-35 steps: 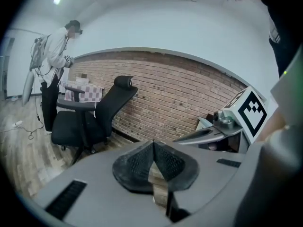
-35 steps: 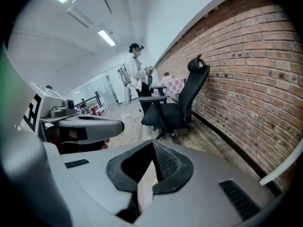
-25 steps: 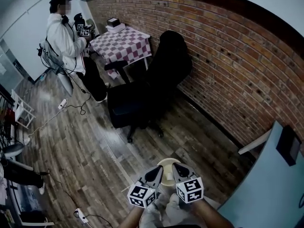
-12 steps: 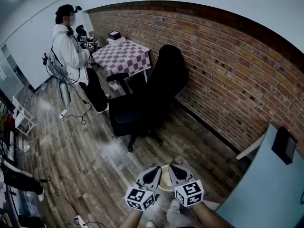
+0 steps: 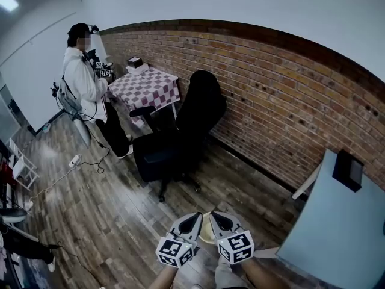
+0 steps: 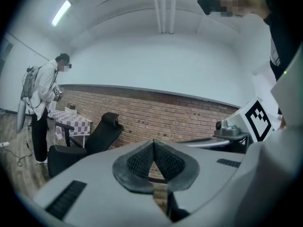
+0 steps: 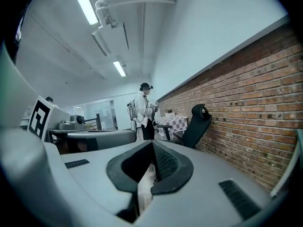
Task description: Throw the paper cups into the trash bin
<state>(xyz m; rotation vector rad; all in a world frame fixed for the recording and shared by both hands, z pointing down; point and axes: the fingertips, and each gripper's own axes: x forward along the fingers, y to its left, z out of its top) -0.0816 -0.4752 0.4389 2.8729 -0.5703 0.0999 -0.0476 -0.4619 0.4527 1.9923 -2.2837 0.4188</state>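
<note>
Both grippers sit side by side at the bottom of the head view. My left gripper (image 5: 194, 217) has its ridged pads (image 6: 142, 161) pressed together with nothing between them. My right gripper (image 5: 213, 217) is shut too; a pale strip shows in the slit under its pads (image 7: 165, 162), and I cannot tell whether it is held. A cream round bin (image 5: 206, 230) stands on the wood floor just beyond and below the two tips, mostly hidden by them. No paper cup shows clearly in any view.
A black office chair (image 5: 180, 131) stands ahead by the brick wall (image 5: 289, 119). Beyond it is a checkered table (image 5: 147, 86), with a person (image 5: 84, 83) holding grippers beside it. A pale blue tabletop (image 5: 343, 233) with a black box (image 5: 348, 168) is at the right. A cable (image 5: 75, 159) lies on the floor.
Both grippers have risen together, still shut and side by side. The cream bin now looks smaller and more hidden under them. The head view has tilted up, showing more wall.
</note>
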